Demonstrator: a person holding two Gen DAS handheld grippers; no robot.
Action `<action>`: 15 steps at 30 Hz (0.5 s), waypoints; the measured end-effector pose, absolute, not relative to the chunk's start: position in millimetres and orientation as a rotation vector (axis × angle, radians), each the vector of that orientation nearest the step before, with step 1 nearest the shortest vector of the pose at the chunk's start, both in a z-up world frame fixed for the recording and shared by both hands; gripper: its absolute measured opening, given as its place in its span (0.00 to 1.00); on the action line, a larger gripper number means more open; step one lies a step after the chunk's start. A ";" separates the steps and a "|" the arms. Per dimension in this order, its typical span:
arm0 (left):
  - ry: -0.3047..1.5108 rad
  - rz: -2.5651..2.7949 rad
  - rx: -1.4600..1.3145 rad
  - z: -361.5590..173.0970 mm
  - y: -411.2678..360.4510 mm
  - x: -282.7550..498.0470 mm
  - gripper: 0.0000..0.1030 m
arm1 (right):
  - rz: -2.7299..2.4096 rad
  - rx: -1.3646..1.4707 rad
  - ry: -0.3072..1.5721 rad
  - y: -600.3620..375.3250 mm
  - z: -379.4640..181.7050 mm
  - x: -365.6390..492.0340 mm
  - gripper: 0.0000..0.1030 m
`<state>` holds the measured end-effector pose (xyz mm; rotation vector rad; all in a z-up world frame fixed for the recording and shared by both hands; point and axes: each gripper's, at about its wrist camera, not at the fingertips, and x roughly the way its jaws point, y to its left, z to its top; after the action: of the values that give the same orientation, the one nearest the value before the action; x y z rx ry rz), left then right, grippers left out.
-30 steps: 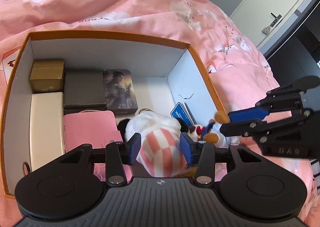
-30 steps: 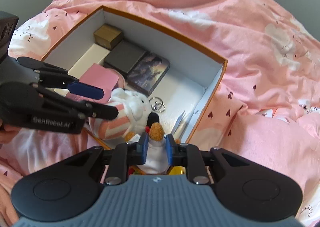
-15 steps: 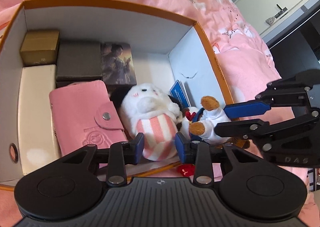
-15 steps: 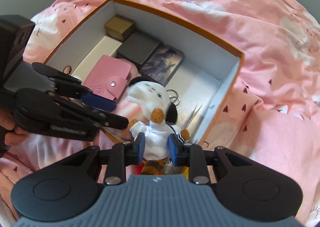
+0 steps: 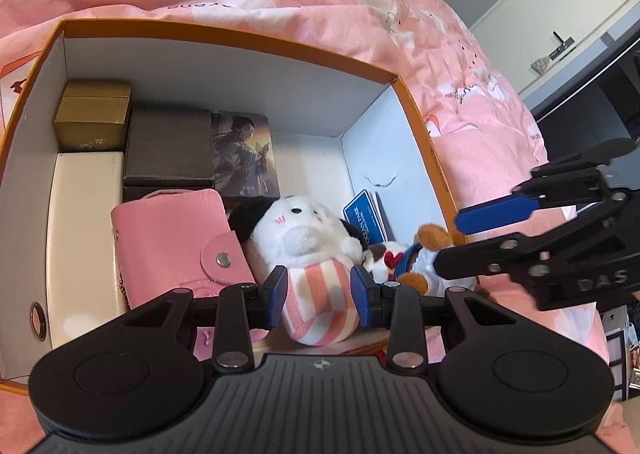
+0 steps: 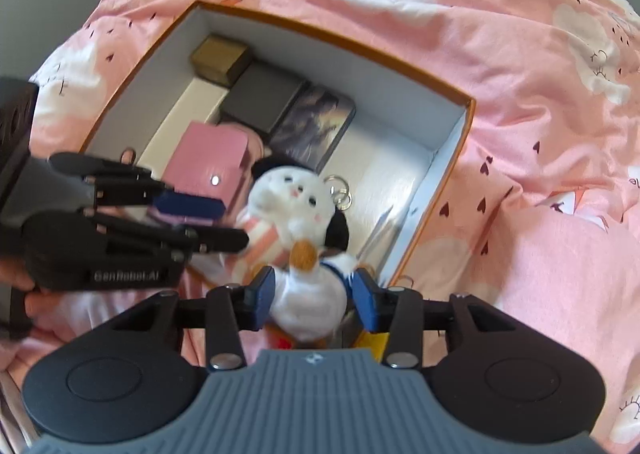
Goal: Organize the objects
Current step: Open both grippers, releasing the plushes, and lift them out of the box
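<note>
An orange-rimmed white box (image 5: 224, 34) lies on a pink duvet. A white dog plush in a pink-striped outfit (image 5: 308, 242) rests at the box's near edge, between the fingers of my left gripper (image 5: 318, 296), which stands slightly apart from it. A white duck plush with brown feet (image 6: 308, 294) sits between the spread fingers of my right gripper (image 6: 312, 300), which is open around it. The duck plush also shows in the left wrist view (image 5: 416, 258), beside the dog.
In the box lie a gold box (image 5: 94, 114), a dark grey box (image 5: 168, 146), a cream case (image 5: 80, 238), a pink snap wallet (image 5: 176, 246), a picture card box (image 5: 244, 154), a blue card (image 5: 362, 216) and key rings (image 6: 340, 194). A door (image 5: 560, 14) stands at far right.
Both plush toys have come down into the box's near right part. Both grippers have opened: the right one widely around the duck, the left one slightly off the dog.
</note>
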<state>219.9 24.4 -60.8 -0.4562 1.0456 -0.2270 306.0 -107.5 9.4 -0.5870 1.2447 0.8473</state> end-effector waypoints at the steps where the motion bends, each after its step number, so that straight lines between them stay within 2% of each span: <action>1: 1.044 -0.227 -0.455 -60.2 24.2 220.1 0.39 | 0.846 -0.595 1.245 -104.1 6.8 307.1 0.43; 2: 1.042 -0.228 -0.455 -60.2 23.7 220.4 0.39 | 0.843 -0.608 1.249 -100.7 3.4 307.7 0.42; 4: 1.041 -0.230 -0.452 -59.6 23.3 219.9 0.39 | 0.836 -0.631 1.250 -96.3 -3.5 308.3 0.30; 5: 1.040 -0.231 -0.450 -59.4 23.1 219.7 0.39 | 0.843 -0.633 1.251 -95.1 -5.0 307.9 0.19; 8: 1.039 -0.240 -0.452 -60.5 22.3 220.7 0.39 | 0.841 -0.676 1.189 -92.9 -0.1 301.6 0.14; 15: 1.050 -0.238 -0.461 -67.4 21.6 222.2 0.39 | 0.790 -0.769 0.990 -89.9 30.2 297.9 0.13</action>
<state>222.2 21.6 -67.4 -0.4607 1.0497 -0.2384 297.9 -89.9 30.2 -0.7689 0.9896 0.7895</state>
